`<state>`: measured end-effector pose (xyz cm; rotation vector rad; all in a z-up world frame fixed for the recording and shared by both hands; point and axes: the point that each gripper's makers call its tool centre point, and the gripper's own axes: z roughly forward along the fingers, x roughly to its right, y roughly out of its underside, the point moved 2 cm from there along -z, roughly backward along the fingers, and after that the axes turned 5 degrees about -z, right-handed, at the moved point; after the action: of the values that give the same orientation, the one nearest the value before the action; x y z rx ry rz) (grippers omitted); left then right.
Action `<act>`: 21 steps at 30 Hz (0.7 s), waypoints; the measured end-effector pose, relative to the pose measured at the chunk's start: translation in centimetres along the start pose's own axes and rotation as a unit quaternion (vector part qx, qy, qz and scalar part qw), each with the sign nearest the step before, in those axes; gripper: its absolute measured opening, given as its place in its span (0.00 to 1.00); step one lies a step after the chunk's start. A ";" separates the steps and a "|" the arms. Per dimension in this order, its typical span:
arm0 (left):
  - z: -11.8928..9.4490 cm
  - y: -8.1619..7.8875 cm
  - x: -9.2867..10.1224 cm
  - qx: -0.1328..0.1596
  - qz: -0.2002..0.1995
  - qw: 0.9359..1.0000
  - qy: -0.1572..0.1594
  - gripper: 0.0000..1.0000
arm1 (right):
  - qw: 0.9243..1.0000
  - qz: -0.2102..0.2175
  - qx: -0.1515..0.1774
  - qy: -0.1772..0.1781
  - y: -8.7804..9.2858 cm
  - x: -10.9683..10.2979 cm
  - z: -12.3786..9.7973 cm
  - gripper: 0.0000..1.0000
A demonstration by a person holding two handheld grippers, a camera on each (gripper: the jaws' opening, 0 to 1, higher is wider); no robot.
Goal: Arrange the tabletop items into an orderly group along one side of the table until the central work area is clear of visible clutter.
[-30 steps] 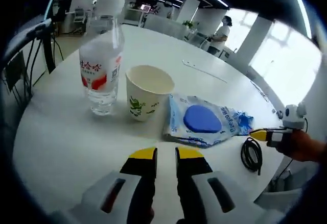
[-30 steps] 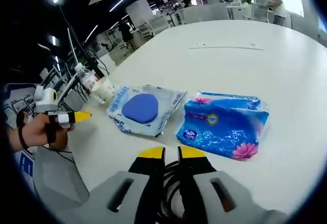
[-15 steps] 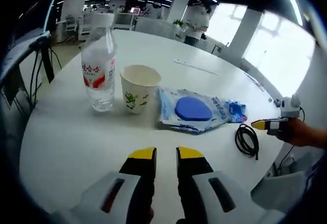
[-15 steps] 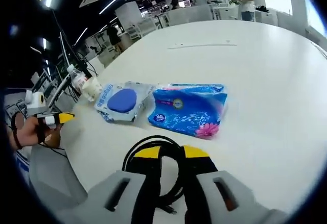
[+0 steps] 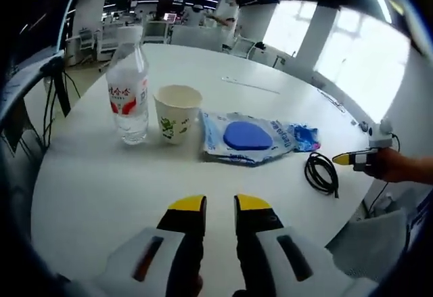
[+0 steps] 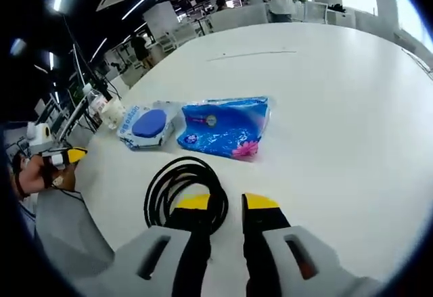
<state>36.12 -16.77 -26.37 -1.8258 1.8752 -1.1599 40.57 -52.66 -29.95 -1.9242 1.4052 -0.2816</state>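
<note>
Since a second ago both my cameras have drawn back from the row of things, so every item looks smaller and further off. In the right gripper view the black cable coil (image 6: 181,190), then half hidden under my fingers, now lies in full sight just ahead of them, and the blue tissue pack (image 6: 224,126) has slid up the picture.

My left gripper (image 5: 219,206) hovers low over bare white desk (image 5: 88,189), its yellow-tipped fingers (image 5: 187,206) a narrow slit apart and grasping nothing. Beyond it, well apart, stand the water bottle (image 5: 128,90) and the paper cup (image 5: 176,112) just beside it, both upright, then the wipes packet (image 5: 240,136) lying flat next to the cup, with the tissue pack's end showing behind it.

My right gripper (image 6: 227,203) sits level above the desk, fingers (image 6: 260,203) slightly parted and empty; the left finger overlaps the cable coil's near edge, though I cannot tell if it touches. My other hand (image 6: 42,172) with its gripper shows at the desk's left edge.
</note>
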 end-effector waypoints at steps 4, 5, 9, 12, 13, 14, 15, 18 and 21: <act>-0.5 0.5 0.2 -0.004 0.011 1.000 0.003 0.16 | 1.000 0.003 -0.001 0.001 0.3 0.2 -0.1 0.16; -0.6 0.5 0.2 -0.004 0.014 1.000 0.003 0.16 | 1.000 0.004 -0.001 0.001 0.4 0.2 -0.1 0.16; -1.2 0.8 0.5 -0.005 0.030 1.000 0.004 0.16 | 1.000 0.005 -0.003 -0.004 0.7 -0.1 -0.1 0.16; -1.5 1.0 0.6 -0.005 0.031 0.999 0.006 0.17 | 1.000 0.009 -0.001 -0.005 0.6 -0.1 0.2 0.16; -1.5 1.0 0.7 -0.005 0.032 0.999 0.006 0.18 | 1.000 0.011 0.000 -0.009 0.6 -0.3 0.3 0.16; -1.6 1.0 0.7 -0.005 0.032 0.999 0.007 0.18 | 1.000 0.014 -0.001 -0.011 0.6 -0.4 0.3 0.16; -1.6 1.1 0.8 -0.005 0.032 0.999 0.007 0.18 | 1.000 0.017 0.000 -0.013 0.6 -0.5 0.4 0.16; -1.8 1.2 1.1 -0.006 0.035 0.999 0.009 0.19 | 1.000 0.017 0.001 -0.016 0.6 -0.7 0.5 0.16; -1.9 1.3 1.2 -0.005 0.036 0.999 0.010 0.19 | 1.000 0.015 -0.002 -0.020 0.6 -1.0 0.7 0.16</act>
<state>33.68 -17.42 -25.70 -1.7426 1.9442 -1.1505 40.10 -51.53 -30.62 -1.9004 1.4070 -0.2252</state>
